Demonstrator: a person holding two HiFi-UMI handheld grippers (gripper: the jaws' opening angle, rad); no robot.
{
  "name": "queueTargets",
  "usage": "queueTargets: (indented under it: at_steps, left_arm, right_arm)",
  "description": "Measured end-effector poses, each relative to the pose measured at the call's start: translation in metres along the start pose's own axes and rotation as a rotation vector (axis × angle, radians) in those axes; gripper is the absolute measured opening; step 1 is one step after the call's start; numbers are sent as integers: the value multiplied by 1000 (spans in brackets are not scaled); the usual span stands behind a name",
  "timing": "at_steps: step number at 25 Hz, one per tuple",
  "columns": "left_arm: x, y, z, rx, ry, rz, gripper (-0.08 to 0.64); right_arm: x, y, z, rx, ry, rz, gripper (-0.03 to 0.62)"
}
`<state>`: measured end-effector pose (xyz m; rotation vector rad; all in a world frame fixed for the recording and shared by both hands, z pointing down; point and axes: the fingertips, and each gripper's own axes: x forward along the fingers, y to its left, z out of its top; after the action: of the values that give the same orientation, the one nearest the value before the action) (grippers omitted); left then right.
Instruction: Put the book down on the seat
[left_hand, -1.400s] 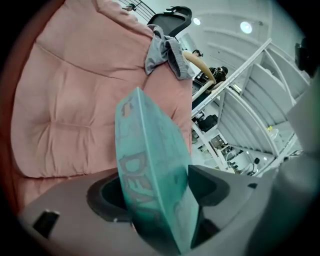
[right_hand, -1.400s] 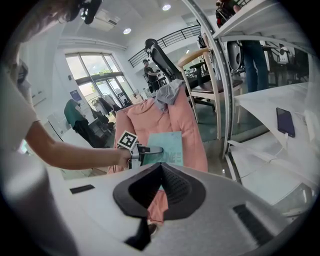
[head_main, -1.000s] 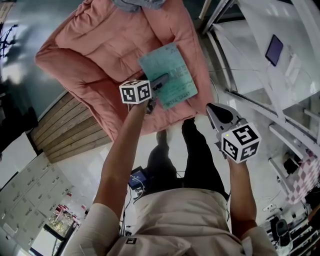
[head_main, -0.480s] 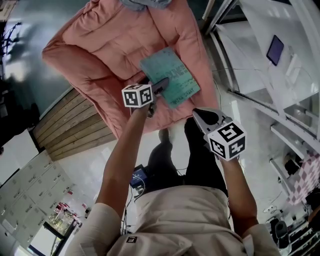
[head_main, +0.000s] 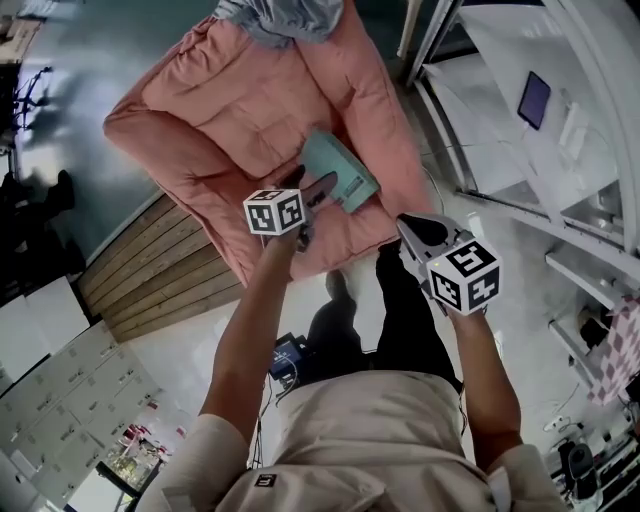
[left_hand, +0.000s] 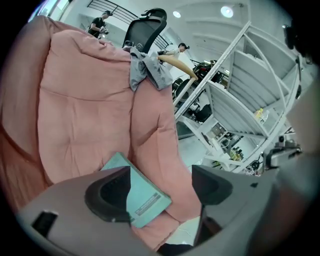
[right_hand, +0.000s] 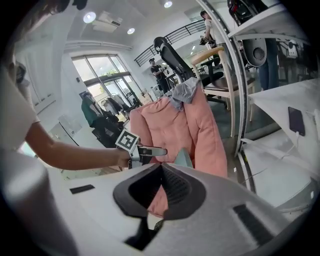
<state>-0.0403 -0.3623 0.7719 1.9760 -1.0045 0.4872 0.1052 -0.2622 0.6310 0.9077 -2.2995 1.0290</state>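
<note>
My left tongs (left_hand: 162, 186) are wide open and grip nothing. The teal book (left_hand: 145, 201) shows in the gap, partly behind the left jaw; I can't tell if it touches that jaw. The book lies on the pink seat (left_hand: 85, 115), near its front right edge. In the head view the left tongs (head_main: 318, 187) hover at the book's (head_main: 342, 170) near-left side. My right tongs (right_hand: 161, 172) are fully closed and empty, held to the right, off the seat, over the floor. A grey garment (head_main: 282, 14) drapes over the far top of the seat.
</note>
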Motion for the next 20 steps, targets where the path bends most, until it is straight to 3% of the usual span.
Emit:
queueTargets:
  at_steps: [11,15,20]
  left_arm:
    - [-45,-43,10,31,-28,-107,362]
    - [-74,-48,23,38,-73,-134,178]
    - [-103,-68,45,103,-115,-179,44]
  right_arm:
    - [-18,30,2,5,-18,-15,-9]
    - [-16,45,18,-22,-29,-7,-9]
    - [-14,57,38,-55,-38,-3,-9]
